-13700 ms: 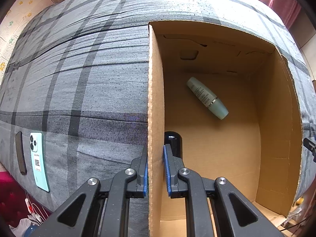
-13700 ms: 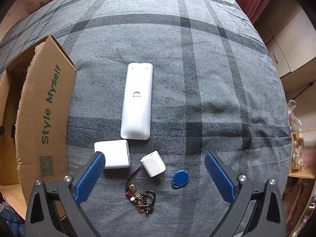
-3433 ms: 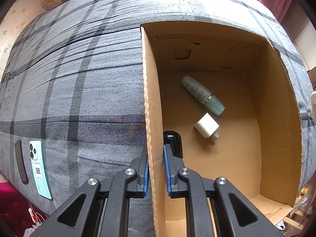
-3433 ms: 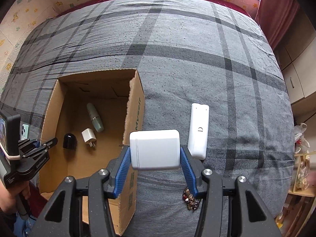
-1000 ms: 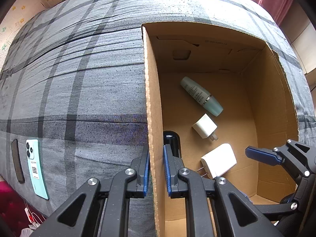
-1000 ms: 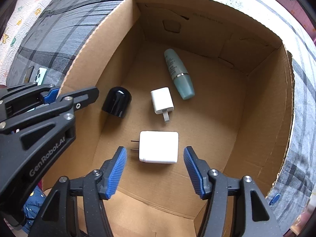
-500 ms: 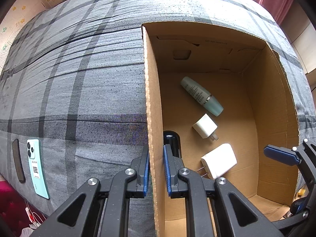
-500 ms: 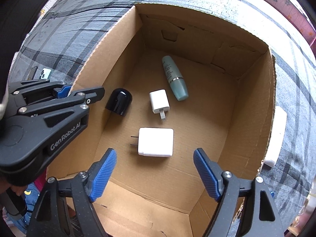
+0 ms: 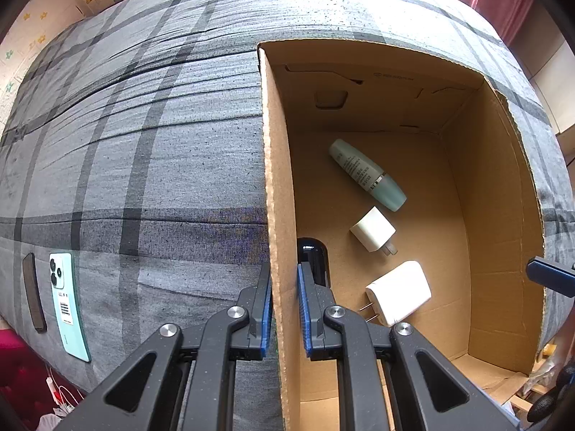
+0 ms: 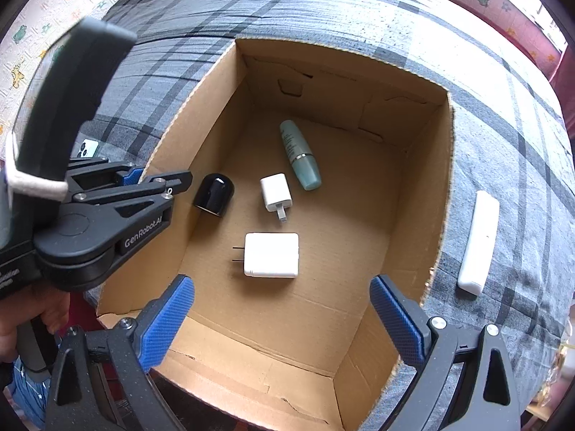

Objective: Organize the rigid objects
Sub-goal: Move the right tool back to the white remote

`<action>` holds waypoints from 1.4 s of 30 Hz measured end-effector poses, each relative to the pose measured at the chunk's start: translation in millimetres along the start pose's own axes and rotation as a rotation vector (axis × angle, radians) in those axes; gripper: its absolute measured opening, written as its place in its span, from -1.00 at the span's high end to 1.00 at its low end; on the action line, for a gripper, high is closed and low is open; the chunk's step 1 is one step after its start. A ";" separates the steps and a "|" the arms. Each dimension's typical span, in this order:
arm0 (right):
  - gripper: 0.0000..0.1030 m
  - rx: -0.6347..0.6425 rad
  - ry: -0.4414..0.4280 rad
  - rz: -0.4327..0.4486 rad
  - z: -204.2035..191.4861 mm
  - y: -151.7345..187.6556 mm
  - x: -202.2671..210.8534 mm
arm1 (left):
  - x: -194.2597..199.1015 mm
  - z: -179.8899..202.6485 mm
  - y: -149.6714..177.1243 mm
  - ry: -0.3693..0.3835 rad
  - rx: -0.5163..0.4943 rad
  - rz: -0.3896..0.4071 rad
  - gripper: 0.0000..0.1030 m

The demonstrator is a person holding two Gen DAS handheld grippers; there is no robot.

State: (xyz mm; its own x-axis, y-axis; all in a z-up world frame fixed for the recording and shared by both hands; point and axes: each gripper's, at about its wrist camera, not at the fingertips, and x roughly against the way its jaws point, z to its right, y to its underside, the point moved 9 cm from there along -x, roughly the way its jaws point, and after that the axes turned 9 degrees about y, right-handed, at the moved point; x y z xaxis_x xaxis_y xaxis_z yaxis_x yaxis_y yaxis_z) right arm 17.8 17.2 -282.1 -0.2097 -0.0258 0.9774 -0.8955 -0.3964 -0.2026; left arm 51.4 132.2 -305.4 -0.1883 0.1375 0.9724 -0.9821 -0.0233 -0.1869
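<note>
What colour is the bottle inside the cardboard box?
Pale green bottle; clearest in the right wrist view.

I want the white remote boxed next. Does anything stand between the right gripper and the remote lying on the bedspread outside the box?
Yes: the cardboard box's side wall. The right gripper hangs open and empty above the box's inside, and the white remote lies on the bedspread beyond that wall. The gripper looks to be above the rim, so crossing over seems feasible.
</note>
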 end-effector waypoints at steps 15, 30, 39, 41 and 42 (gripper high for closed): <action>-0.95 -0.155 0.065 0.055 67.8 -1.8 39.4 | -2.0 0.8 -0.8 -0.005 -0.010 -0.006 0.73; -0.95 -0.290 0.153 0.043 172.4 -13.0 27.3 | -3.3 1.3 -1.1 -0.018 -0.020 -0.011 0.73; -0.95 -0.336 0.172 -0.040 215.6 -6.8 -25.2 | -5.1 0.1 -1.6 -0.032 -0.019 -0.022 0.73; -0.95 -0.341 0.174 -0.057 222.5 -5.1 -38.7 | -4.9 0.4 -1.7 -0.035 -0.014 -0.022 0.73; -0.95 -0.343 0.176 -0.066 225.3 -4.4 -45.6 | -4.8 0.6 -1.8 -0.038 -0.013 -0.020 0.73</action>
State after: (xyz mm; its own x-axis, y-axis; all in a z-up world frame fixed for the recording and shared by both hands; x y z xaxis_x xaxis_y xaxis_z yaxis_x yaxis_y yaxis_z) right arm 119.8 -186.7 -312.2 -0.1846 0.1588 0.9699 -0.9823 -0.0609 -0.1770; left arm 54.1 131.0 -309.6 -0.1685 0.1001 0.9806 -0.9857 -0.0081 -0.1686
